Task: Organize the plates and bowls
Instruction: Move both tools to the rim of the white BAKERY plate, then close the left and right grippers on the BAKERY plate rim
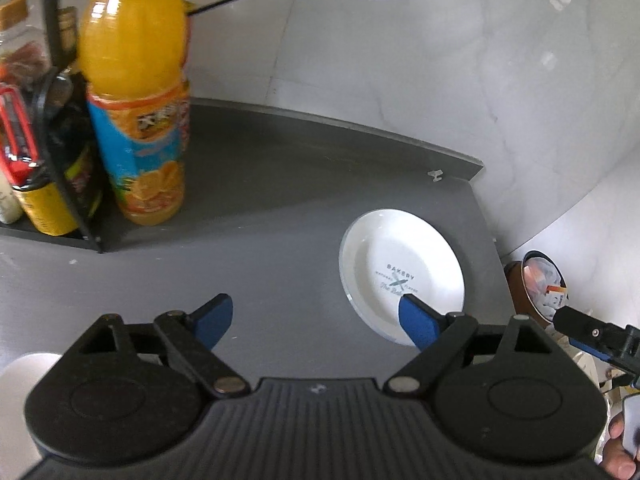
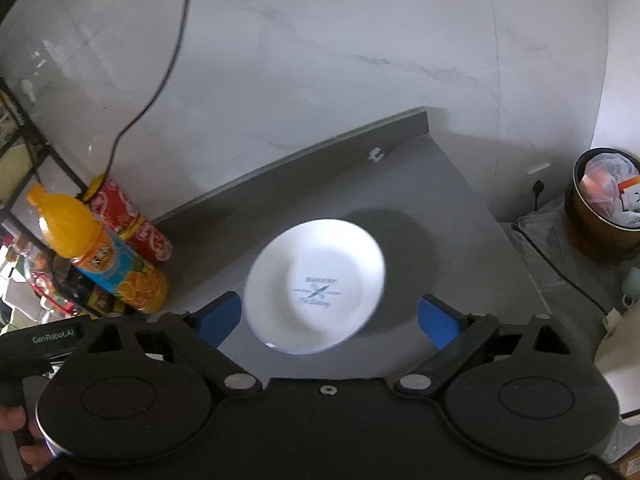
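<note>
A round white plate of glossy ceramic, with a shallow well, a thin dark rim line and a faint blue-grey bakery print at its centre, lies flat on the matte grey countertop near the counter's right end, below the pale marbled wall. The right gripper hovers over the plate's near edge with its blue-padded fingers spread wide and nothing between them. The left gripper is likewise released — its right fingertip overlaps the plate's near rim in the left wrist view, though contact cannot be told. To the left stands a tall clear plastic bottle of orange juice with a blue-and-orange label, beside a black wire rack of packaged goods. Off the counter's right end sits a round brown bin lined with crumpled plastic.
</note>
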Demonstrator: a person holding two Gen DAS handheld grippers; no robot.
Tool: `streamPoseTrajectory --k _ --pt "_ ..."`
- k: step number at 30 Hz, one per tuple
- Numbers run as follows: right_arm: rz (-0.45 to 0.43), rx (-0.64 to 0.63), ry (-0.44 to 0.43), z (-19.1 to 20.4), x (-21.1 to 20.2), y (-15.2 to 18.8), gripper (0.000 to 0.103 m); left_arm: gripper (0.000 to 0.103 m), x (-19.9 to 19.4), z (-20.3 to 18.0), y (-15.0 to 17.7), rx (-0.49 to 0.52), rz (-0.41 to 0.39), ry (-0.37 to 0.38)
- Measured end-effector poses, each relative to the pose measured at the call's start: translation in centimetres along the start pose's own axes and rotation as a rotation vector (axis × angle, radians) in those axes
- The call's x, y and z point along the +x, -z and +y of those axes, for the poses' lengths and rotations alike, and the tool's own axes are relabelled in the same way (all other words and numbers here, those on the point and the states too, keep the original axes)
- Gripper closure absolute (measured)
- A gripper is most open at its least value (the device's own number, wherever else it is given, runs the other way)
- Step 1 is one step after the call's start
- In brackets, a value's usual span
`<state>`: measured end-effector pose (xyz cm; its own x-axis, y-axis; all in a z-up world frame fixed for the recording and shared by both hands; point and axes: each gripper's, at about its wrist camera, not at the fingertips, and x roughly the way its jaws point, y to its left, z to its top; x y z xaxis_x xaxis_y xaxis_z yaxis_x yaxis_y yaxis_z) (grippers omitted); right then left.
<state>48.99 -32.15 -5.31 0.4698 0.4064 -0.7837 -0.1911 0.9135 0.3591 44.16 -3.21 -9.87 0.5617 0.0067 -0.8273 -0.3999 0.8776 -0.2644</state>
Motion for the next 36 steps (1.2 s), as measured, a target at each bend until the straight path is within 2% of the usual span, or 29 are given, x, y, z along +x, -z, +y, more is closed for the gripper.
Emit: streamPoseTrajectory --k 6,8,22,26,28,33,36 --pt "0.054 -0.019 -0.023 -3.0 2.6 -1.5 0.016 0.018 3.3 -1.7 -0.3 -0.036 0.040 -0.021" --pt "0.076 -0.022 -0.036 -3.8 3.6 -1.8 0.022 0.020 4.5 -2.0 -0.2 -0.048 0.053 -0.040" --pt "0.219 -0.058 -0.069 -6.7 11.6 -2.4 0.040 0.056 11.7 -2.6 -0.2 -0.162 0.150 -0.071" --pt "0.250 -0.065 -0.080 -6.7 13.5 -2.5 0.044 0.059 12.9 -2.5 -0.5 -0.158 0.153 -0.067" --pt "0.266 -0.071 -0.076 -6.7 14.3 -2.6 0.045 0.064 13.4 -2.5 -0.7 -0.164 0.161 -0.069" --pt "0.289 -0.081 -0.077 -6.7 15.7 -2.7 0.049 0.068 14.4 -2.8 -1.3 -0.163 0.163 -0.071" --pt "0.305 -0.087 -0.076 -6.7 16.6 -2.8 0.057 0.068 14.7 -2.8 -1.5 -0.180 0.159 -0.054"
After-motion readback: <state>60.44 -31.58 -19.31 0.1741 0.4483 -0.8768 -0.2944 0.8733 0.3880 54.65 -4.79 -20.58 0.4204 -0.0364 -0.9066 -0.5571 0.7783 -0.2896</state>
